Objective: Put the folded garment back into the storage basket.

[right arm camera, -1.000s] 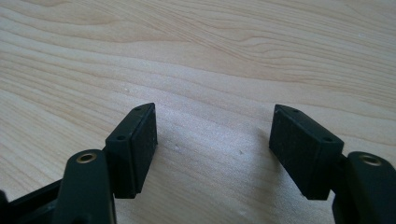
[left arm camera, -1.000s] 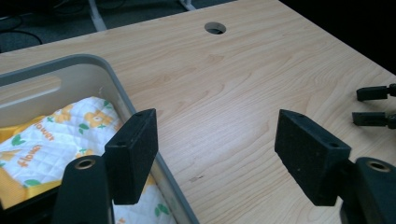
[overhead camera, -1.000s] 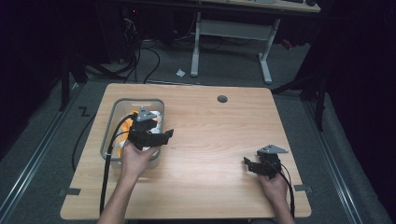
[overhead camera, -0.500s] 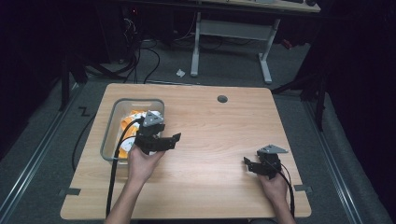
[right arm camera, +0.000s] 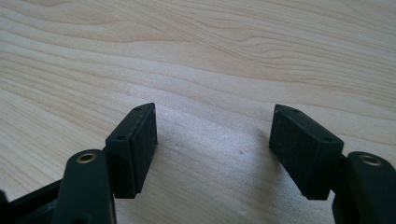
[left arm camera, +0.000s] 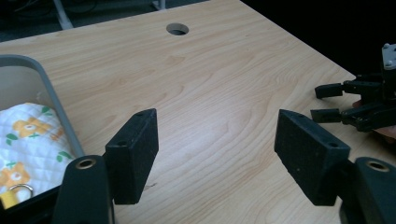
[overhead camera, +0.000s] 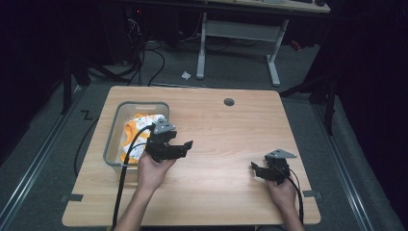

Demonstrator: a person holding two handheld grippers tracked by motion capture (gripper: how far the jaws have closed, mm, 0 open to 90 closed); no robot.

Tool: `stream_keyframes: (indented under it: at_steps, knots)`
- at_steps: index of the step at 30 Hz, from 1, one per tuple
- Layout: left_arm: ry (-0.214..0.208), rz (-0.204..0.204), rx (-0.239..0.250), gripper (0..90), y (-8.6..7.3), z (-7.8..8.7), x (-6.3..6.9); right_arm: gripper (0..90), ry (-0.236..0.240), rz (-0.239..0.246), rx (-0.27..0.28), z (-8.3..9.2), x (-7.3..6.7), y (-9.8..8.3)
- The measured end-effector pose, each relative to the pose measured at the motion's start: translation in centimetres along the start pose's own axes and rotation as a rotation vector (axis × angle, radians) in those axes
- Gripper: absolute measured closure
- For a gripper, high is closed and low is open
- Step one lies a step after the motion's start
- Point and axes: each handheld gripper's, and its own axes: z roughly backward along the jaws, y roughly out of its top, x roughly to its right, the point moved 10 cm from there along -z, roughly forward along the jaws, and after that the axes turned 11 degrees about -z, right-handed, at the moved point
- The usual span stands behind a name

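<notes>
Left claw (overhead camera: 185, 146) hovers with its jaws spread wide and nothing between them, just past the right rim of the grey bin (overhead camera: 113, 144), above the bare wood of the surface (overhead camera: 226, 139). Its black cable (overhead camera: 126, 159) trails back over the bin's near wall and down past the near edge. In the left gripper view the two black pads frame plain wood, with the bin's rounded rim (left arm camera: 56, 107) at the left.

Inside the bin lies a white quilted cloth (overhead camera: 140, 132) printed with orange flowers and small green leaves; in the left gripper view the cloth (left arm camera: 32, 140) shows its stitched diamond pattern, and a small metal ring (left arm camera: 17, 189) beside a yellow bit rests on it near the lower corner of that view. The bin stands close to the left edge of the surface, about midway along it.

Right claw (overhead camera: 256, 169) sits low near the near right corner of the surface, jaws also spread and holding nothing; the right gripper view shows wood grain between its pads. The right claw (left arm camera: 329, 102) also shows far off in the left gripper view.

A round grey cable hole (overhead camera: 229, 102) lies near the far edge. Nothing stands on the surface between the two claws.
</notes>
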Motion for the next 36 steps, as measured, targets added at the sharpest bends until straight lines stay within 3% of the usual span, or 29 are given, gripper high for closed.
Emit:
stream_keyframes:
  at_steps: [16, 20, 36]
  knots:
    - [-0.023, 0.012, 0.000, 31.3, -1.0, -1.2, 1.2, 32.6, 0.000, 0.000, 0.000, 0.0, 0.0, 0.0]
    - [-0.024, -0.009, -0.022, 32.4, -1.4, -1.8, 1.9, 32.6, 0.000, 0.000, 0.000, 0.0, 0.0, 0.0]
    - [-0.077, -0.006, -0.041, 32.9, -2.7, -3.4, 3.4, 32.7, 0.001, 0.000, 0.000, 0.0, 0.0, 0.0]
